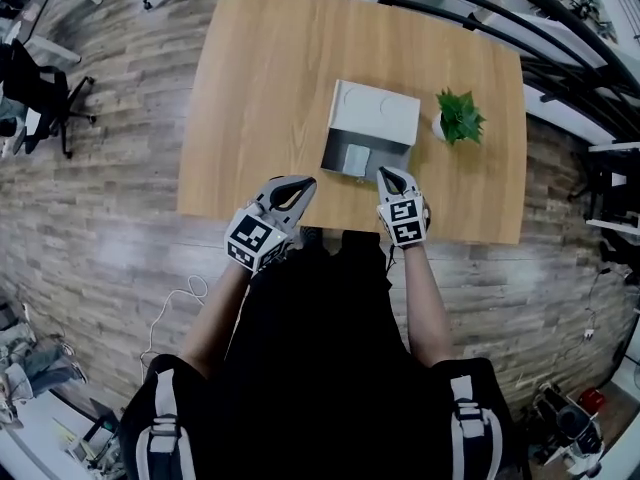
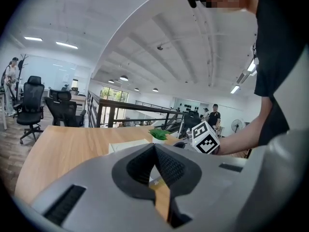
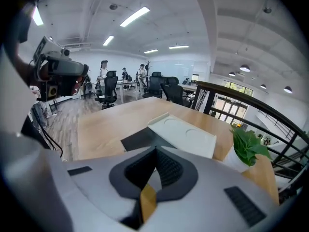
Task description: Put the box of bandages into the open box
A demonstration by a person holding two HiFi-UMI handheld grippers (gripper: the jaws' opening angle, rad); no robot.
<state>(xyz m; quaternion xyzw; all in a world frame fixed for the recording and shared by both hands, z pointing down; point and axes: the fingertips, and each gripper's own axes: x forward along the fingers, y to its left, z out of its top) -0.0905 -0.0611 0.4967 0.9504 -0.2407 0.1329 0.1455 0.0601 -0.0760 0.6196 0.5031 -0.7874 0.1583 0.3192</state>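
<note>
The left gripper (image 1: 299, 187) and right gripper (image 1: 389, 176) hover over the table's (image 1: 250, 88) near edge, and the box of bandages (image 1: 357, 158) lies inside the open box (image 1: 375, 118). In the left gripper view the jaws are pressed together with nothing between them. The right gripper view shows the same, with the box's white lid (image 3: 186, 137) ahead.

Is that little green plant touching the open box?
Apart. The head view shows a strip of bare table between the plant and the open box.
</note>
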